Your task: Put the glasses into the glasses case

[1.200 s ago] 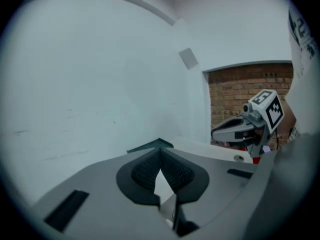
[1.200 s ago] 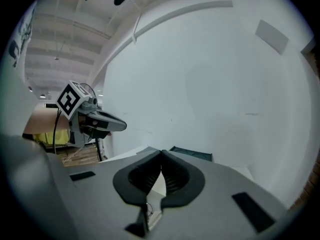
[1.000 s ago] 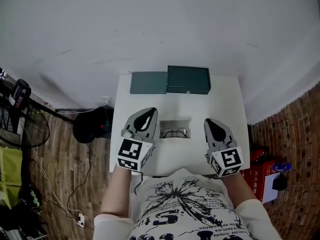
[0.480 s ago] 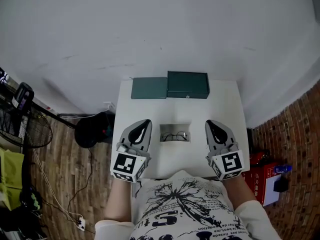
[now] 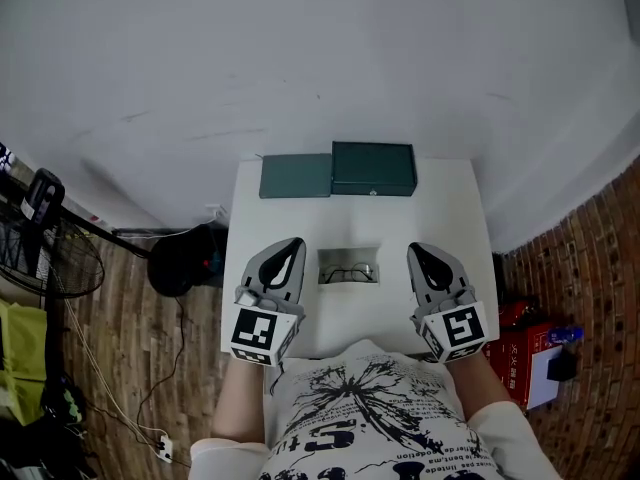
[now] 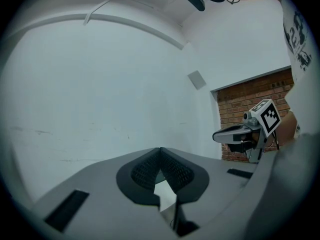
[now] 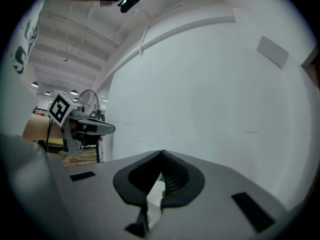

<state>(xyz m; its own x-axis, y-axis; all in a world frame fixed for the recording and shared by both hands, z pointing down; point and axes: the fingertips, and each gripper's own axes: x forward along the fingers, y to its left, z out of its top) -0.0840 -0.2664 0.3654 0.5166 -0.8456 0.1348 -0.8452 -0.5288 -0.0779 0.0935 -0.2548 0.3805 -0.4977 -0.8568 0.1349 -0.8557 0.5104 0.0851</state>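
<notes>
Thin-rimmed glasses (image 5: 349,272) lie on a pale grey rectangle at the middle of the white table (image 5: 455,218). A dark green glasses case (image 5: 373,168) stands closed at the table's far edge, with a lighter green box (image 5: 296,176) touching its left side. My left gripper (image 5: 292,244) hovers to the left of the glasses, shut and empty; its ribbed pads meet at the tip (image 6: 160,149). My right gripper (image 5: 415,251) hovers to the right of them, also shut with nothing in it (image 7: 162,152). Each gripper view shows the other gripper against a white wall.
The small table stands against a white wall. On the wooden floor to the left are a black fan (image 5: 45,253), a dark round object (image 5: 180,260) and cables. A red box (image 5: 522,353) sits on the floor at the right, by a brick wall.
The left gripper has drawn back slightly toward the near table edge. The right gripper, glasses and case stay as they were.
</notes>
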